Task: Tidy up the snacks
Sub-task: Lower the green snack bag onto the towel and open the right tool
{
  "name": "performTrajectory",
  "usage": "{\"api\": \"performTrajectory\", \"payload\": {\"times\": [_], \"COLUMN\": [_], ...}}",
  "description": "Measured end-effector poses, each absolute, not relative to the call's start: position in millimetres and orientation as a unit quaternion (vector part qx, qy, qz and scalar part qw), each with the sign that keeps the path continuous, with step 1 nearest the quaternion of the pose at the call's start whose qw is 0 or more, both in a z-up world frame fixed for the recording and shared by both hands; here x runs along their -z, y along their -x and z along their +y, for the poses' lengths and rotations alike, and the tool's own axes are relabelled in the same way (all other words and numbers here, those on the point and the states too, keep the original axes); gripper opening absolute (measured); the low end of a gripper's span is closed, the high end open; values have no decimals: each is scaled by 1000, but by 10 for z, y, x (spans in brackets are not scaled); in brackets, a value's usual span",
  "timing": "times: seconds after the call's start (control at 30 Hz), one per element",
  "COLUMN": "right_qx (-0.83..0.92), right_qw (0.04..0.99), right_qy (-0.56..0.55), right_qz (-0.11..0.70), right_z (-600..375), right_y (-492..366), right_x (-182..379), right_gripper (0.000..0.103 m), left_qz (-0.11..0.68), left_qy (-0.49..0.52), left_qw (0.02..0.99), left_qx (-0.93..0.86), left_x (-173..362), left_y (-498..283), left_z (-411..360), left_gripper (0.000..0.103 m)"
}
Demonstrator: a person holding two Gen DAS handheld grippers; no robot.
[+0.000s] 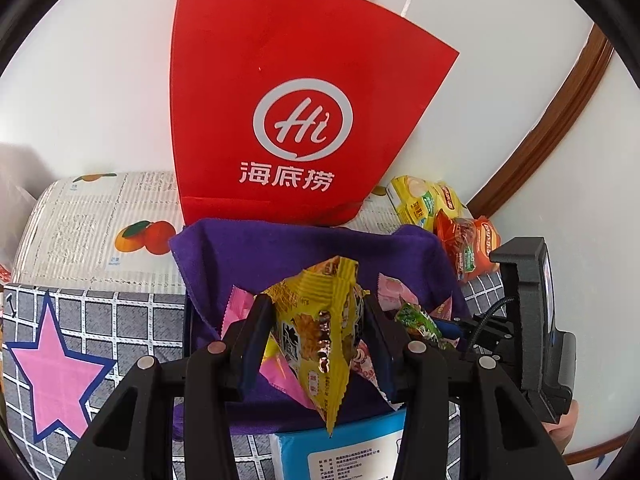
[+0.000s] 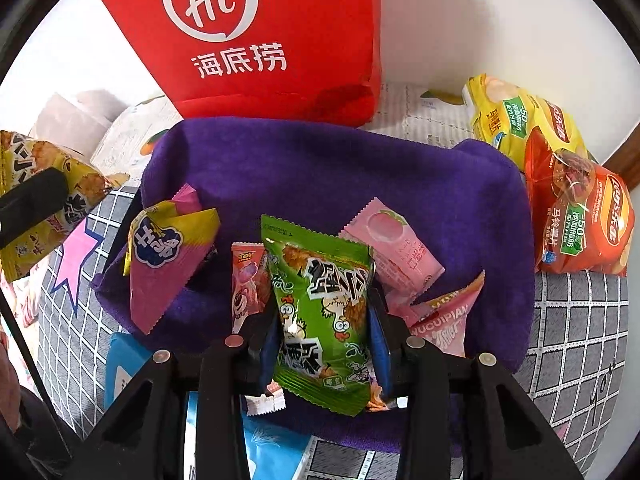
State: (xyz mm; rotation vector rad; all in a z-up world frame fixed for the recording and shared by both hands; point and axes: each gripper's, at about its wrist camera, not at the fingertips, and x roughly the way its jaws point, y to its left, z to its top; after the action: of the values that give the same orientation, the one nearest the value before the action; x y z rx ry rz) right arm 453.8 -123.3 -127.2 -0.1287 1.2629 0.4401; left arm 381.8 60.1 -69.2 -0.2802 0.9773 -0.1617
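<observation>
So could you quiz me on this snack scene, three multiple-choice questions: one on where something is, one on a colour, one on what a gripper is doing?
1. Where does the red paper bag stand?
A. Behind the purple cloth
B. On the cloth
C. Under the blue pack

2. What colour is the packet in the right gripper?
A. Orange
B. Green
C. White

3. What is the left gripper doing?
A. Hanging empty
B. Gripping the bag's handles
C. Holding a yellow packet

Answers: 1 A, the bag rises beyond the cloth's far edge. 2 B, the green packet sits between its fingers. 3 C, both fingers press the yellow packet's sides.
</observation>
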Motion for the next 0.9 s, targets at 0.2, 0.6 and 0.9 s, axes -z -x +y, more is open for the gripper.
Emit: {"api": "performTrajectory", "payload": {"times": [0.2, 0.6, 0.9], "right_qx": [-203, -203, -193], "right_qw": [786, 809, 836], "right_qy": [66, 59, 47], "right_qz": [581, 548, 512], "right_z": [-1203, -1306, -1455], "right_y": [-4533, -4415, -4323], "right_x": [1268, 945, 643], "right_gripper": [48, 51, 54], "left_qz": [476, 496, 519], "left_qy": [135, 125, 109], "left_qw": [865, 855, 842], "left_qx": [79, 82, 101], "left_x": [744, 845, 1008], "left_y": [-3837, -3877, -3904], "left_z": [591, 503, 281], "left_gripper": [43, 43, 43]}}
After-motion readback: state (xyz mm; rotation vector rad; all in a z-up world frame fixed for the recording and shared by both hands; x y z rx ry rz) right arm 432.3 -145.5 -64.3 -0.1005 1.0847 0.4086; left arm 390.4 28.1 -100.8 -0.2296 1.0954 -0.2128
